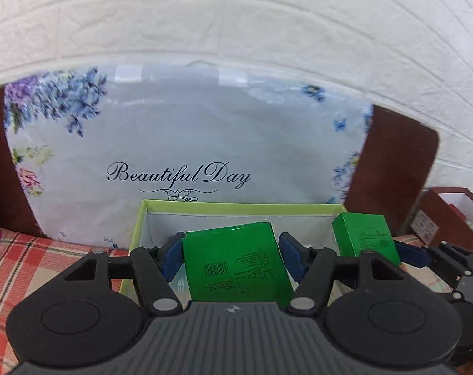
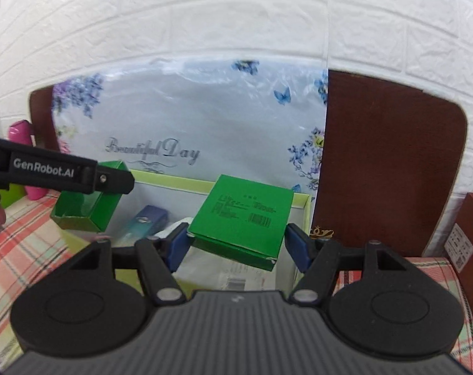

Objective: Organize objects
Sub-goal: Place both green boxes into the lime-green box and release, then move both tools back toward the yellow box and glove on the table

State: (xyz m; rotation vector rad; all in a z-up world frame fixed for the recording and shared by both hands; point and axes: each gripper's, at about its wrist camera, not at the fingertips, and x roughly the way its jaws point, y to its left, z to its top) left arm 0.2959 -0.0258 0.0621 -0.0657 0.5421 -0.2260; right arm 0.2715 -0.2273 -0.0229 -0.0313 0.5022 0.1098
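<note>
A floral "Beautiful Day" bag (image 1: 186, 143) stands at twelve o'clock against a brown board (image 2: 389, 162); one open lime-rimmed box (image 1: 236, 207) sits before it on the plaid-clothed surface (image 1: 33, 265). Two green boxes show, one per set of tongs. In the left wrist view the left tongs (image 1: 231, 257) clench the first green box (image 1: 236, 262) between blue pads at nine and three o'clock, over the lime box's interior; the second green box (image 1: 366, 236) hangs at two o'clock, clenched in the right tongs (image 1: 405, 253), which reach in level from three o'clock. In the right wrist view the right tongs (image 2: 238, 242) grip that box, tilted, barcode face up, above the lime box's right half; the left tongs' arm crosses at nine o'clock, its box open-ended. Inside the lime box lie one blue-teal carton (image 2: 145, 223) and some white packets (image 2: 236, 276); one pink bottle (image 2: 20, 134) stands at ten o'clock; one red-brown container (image 1: 449, 215) at three o'clock.
</note>
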